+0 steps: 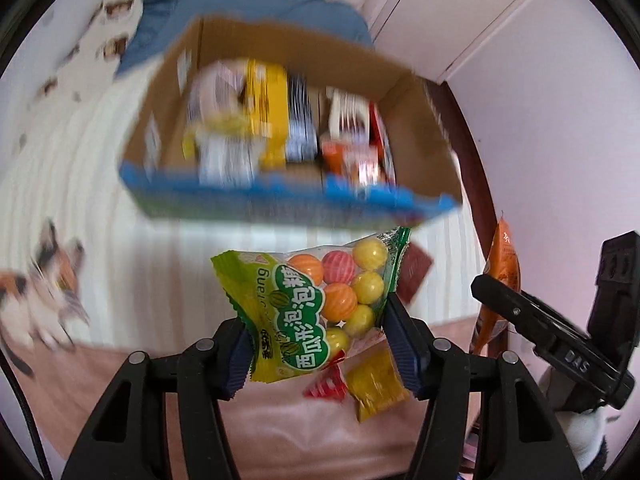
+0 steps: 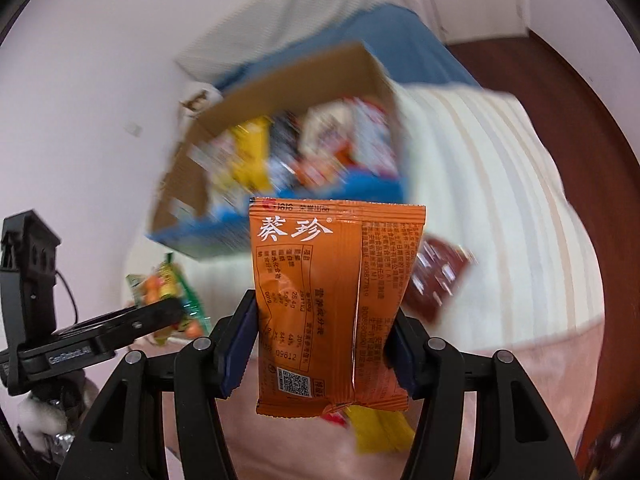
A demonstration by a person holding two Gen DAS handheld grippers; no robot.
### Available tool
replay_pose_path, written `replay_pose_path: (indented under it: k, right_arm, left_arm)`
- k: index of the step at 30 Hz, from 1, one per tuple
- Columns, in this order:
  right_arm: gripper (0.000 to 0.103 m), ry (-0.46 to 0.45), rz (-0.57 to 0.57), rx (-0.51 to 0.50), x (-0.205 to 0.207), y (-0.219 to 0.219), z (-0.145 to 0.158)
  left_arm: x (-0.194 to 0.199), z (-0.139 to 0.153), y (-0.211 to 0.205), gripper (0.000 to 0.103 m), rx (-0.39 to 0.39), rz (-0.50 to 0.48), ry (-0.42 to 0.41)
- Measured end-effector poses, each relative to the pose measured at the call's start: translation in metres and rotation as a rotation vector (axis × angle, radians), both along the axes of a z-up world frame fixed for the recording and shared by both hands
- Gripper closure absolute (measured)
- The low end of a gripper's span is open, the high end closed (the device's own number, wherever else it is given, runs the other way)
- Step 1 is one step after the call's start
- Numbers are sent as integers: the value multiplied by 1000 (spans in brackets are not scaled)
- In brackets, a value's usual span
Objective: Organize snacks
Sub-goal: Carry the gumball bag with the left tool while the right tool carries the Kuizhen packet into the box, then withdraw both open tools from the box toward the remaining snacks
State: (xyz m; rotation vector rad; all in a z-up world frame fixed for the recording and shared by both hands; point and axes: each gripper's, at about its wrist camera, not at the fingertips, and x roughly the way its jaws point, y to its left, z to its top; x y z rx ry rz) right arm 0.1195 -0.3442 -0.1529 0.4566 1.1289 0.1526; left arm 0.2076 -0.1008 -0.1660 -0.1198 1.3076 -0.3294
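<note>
Gumball bag (image 1: pixel 316 312) clamped in left jaws, orange packet (image 2: pixel 336 304) in right, both clear of box rim (image 1: pixel 280 196)

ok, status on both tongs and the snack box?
Left tongs shut on gumball bag. Right tongs shut on orange packet. Cardboard box ahead, part full. Nothing blocking; loose packets below.

"西瓜形泡泡糖" is printed on the green gum-ball packet (image 1: pixel 316 312); "葵珍" and "09812" on the orange foil packet (image 2: pixel 334 304); "GenRobot.AI" on the black gripper body (image 2: pixel 68 350).
</note>
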Motion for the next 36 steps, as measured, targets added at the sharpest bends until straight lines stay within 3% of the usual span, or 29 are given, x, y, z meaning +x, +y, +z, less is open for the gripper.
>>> replay_pose_path:
  k: [3,7,15,16,17,18,19,22,24,28,32,36]
  right_arm:
    - [42,-56,39,-19,36,20,26]
    - [42,-79,79,-39,88,44,36]
    - [39,-11,112,-89,162,83,6]
    - [35,6,118,-93,166,84,1]
    - [21,33,124,-93,175,88,-8]
    - [16,52,129,-93,178,90,-15]
    - [16,74,129,-102,183,91,-22]
    - [15,106,135,-128,187,93,-35]
    - [6,119,133,-141,185,91,-41]
    - [6,123,133,-181,180,86,-42]
    - [6,104,112,-212,169,77,-35]
    - [6,75,89,-240,151,66,-25]
  left_arm:
    - [33,22,10,46,70,1,-62]
    - [83,20,18,46,185,12,-75]
    - [139,-16,35,46,357,49,21]
    - [144,-22,37,46,360,54,33]
    - [147,-27,37,43,358,52,38]
    - [150,-33,37,40,365,54,44]
    - [153,-38,38,33,376,61,49]
    - [155,-43,34,30,363,63,52]
    - [154,-46,33,30,356,63,56]
    - [145,-44,34,29,332,84,40]
    - [131,-38,30,17,314,87,9]
    - [112,-30,25,17,297,85,-22]
